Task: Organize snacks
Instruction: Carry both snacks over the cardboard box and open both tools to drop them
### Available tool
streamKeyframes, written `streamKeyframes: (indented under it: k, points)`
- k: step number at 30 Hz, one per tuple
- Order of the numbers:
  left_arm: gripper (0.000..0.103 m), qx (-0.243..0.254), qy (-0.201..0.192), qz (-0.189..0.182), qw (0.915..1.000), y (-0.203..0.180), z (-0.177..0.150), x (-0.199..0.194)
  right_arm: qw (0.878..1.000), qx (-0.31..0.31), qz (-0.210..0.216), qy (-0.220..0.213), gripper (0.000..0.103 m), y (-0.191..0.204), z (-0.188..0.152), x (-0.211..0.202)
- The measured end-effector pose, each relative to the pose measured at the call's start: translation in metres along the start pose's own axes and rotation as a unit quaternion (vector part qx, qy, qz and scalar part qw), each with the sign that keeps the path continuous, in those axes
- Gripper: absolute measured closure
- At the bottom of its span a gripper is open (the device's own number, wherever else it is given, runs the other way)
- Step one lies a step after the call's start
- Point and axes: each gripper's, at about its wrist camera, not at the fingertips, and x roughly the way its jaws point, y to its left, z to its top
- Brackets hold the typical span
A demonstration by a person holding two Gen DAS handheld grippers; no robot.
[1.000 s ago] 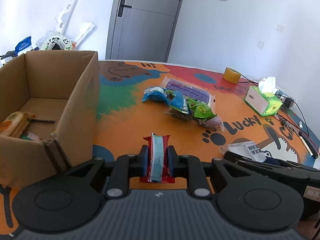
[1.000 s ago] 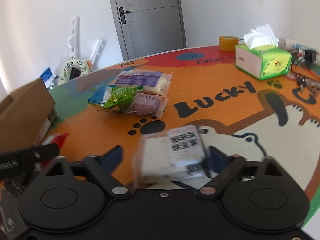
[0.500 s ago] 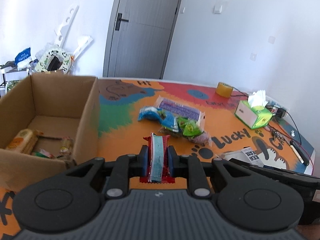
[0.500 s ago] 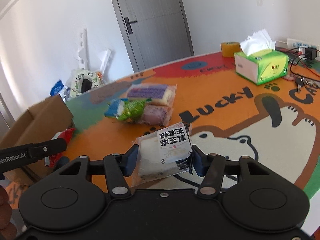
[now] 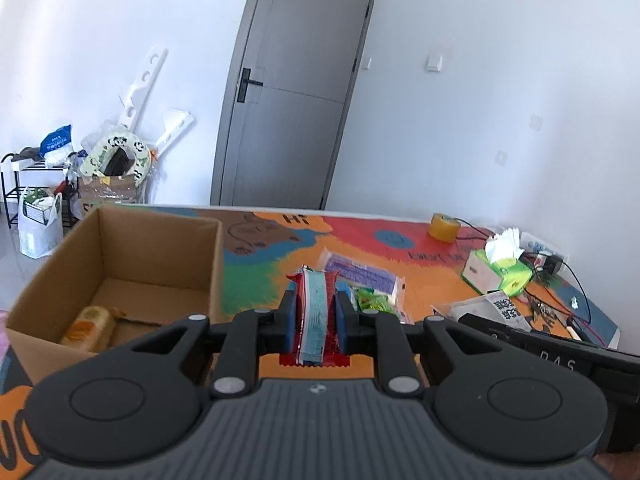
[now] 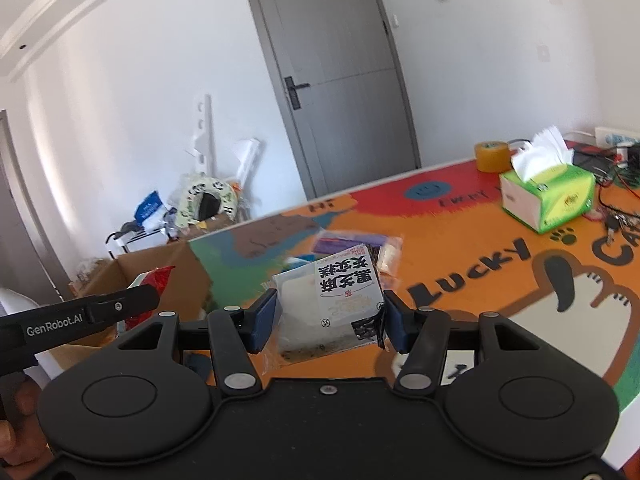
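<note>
left gripper: clenched on a red and blue snack bar, which stands on edge between the pads with its long axis running away from the camera
right gripper: grasping a white cake packet with black print, pads pressed on its two sides, the packet held clear of the tabletop
box versus claws: the cardboard box lies ahead and to the left of the left gripper, so the left hand is the nearer one; the right gripper sees only the box's corner, far left, past the left gripper's finger
likely next move: carry both packets leftward over the open top and let go; the bar's long axis already lines up with the box's depth
box contents: a yellow-orange packet by the near wall, and a thin item beside it that is too small to name; most of the floor is bare
still on the table: a small pile of packets, purple and green, just beyond the left gripper
far edge: a green tissue box and a roll of tape, well apart from the snacks
</note>
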Motion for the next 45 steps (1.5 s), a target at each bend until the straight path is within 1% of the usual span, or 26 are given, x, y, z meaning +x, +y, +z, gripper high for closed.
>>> streamKeyframes:
  k: [10, 21, 34, 42, 45]
  points:
    - [0.084, -0.011, -0.025, 0.018, 0.9995, 0.022, 0.013, -0.019, 0.999, -0.012, 0.029, -0.012, 0.048, 0.026, 0.01, -0.002]
    - [0.084, -0.026, -0.031, 0.043, 0.9983, 0.052, 0.019, -0.019, 0.998, -0.027, 0.054, -0.014, 0.048, 0.052, 0.017, 0.012]
    - [0.084, -0.041, -0.027, 0.069, 0.9964, 0.088, 0.027, -0.001, 0.996, -0.039, 0.081, -0.003, 0.048, 0.079, 0.022, 0.04]
    - [0.084, -0.053, -0.013, 0.087, 0.9947, 0.111, 0.028, 0.017, 0.994, -0.045, 0.097, 0.009, 0.048, 0.098, 0.023, 0.063]
    - [0.085, -0.06, -0.008, 0.087, 0.9943, 0.119, 0.028, 0.022, 0.994, -0.048, 0.102, 0.013, 0.048, 0.107, 0.025, 0.071]
